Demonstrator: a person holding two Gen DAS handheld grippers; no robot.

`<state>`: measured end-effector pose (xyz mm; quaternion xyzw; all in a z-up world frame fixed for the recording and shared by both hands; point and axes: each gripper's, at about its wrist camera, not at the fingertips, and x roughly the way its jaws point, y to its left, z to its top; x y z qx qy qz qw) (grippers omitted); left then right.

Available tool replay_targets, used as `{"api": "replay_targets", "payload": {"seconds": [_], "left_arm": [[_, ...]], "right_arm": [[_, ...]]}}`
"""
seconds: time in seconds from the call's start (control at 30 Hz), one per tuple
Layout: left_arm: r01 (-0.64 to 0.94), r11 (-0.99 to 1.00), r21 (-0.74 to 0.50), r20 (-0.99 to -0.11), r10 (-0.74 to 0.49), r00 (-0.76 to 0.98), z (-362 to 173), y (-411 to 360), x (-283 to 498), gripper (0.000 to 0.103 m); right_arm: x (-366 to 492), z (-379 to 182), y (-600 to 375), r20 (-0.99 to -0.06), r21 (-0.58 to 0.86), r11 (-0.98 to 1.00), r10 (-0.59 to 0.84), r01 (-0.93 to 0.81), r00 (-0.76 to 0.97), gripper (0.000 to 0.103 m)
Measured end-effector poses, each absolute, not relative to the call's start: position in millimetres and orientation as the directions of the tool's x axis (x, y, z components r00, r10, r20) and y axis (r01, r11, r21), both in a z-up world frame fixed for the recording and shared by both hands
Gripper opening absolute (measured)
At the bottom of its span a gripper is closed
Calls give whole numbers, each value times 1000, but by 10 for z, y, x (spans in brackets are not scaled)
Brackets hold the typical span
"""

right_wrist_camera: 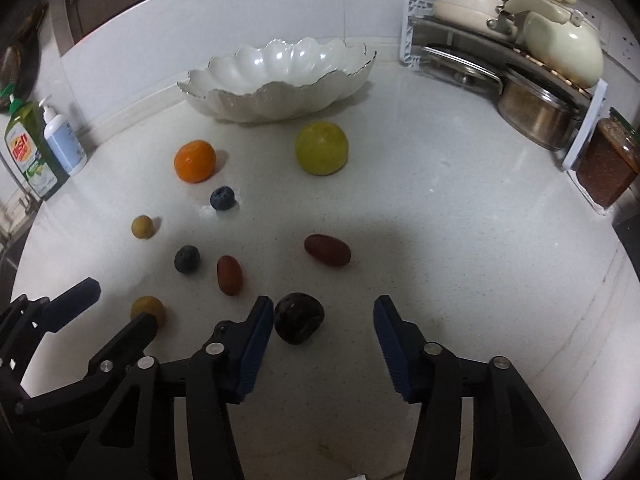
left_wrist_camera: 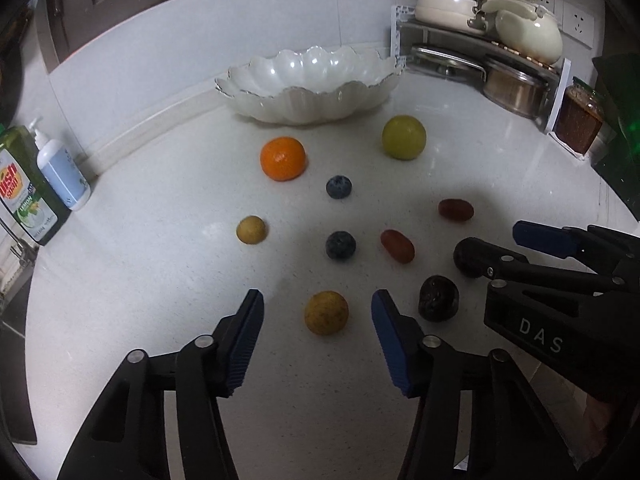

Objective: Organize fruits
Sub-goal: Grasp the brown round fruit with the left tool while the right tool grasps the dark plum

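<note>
Counter (left_wrist_camera: 160, 280), white speckled stone, backed by a pale wall; holdings as follows:

Bowl (left_wrist_camera: 308, 84): white, scalloped, at the back edge of the counter against the wall; nothing seen inside it;
Orange (left_wrist_camera: 283, 159): just in front of the bowl, toward its left end;
Yellow-green round fruit (left_wrist_camera: 403, 137): just in front of the bowl, toward its right end;
Blueberries, two: one (left_wrist_camera: 339, 187) near the orange, one (left_wrist_camera: 340, 245) nearer the middle of the counter;
Small tan fruit (left_wrist_camera: 251, 230): left of the nearer blueberry, apart from it;
Red oblong fruits, two: one (left_wrist_camera: 397, 246) beside the nearer blueberry, one (left_wrist_camera: 455, 210) further right;
Larger tan fruit (left_wrist_camera: 326, 312): toward the front edge, between the fingers of the left gripper (left_wrist_camera: 318, 340); jaws apart, neither pad touching it;
Dark wrinkled fruit (right_wrist_camera: 299, 323): toward the front edge, between the fingers of the right gripper (right_wrist_camera: 324, 344); jaws apart, left pad just beside or touching it, cannot tell which, right pad clear of it;
Second dark fruit (left_wrist_camera: 469, 258): seen from the left wrist only, partly hidden behind the right gripper;
Dish soap bottle (left_wrist_camera: 28, 196) and pump bottle (left_wrist_camera: 62, 176): left edge of the counter;
Pot rack (right_wrist_camera: 500, 52) with pans and lids: back right corner;
Jar (right_wrist_camera: 608, 164) of reddish contents: right edge, beside the rack
</note>
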<state>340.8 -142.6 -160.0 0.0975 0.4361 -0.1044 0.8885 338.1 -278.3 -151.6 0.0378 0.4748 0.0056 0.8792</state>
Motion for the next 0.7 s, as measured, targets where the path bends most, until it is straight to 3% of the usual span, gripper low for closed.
{"api": "replay_targets", "payload": {"seconds": [0.27, 0.7], "left_arm": [[267, 961, 67, -810, -103, 577, -1678, -1442, 3448, 47], [262, 965, 27, -835, -122, 537, -1799, -1427, 3527, 27]], "right_arm": [[3411, -1541, -2754, -843, 84, 996, 79, -14, 532, 44], [3460, -1564, -2676, -849, 112, 991, 130, -66, 513, 32]]}}
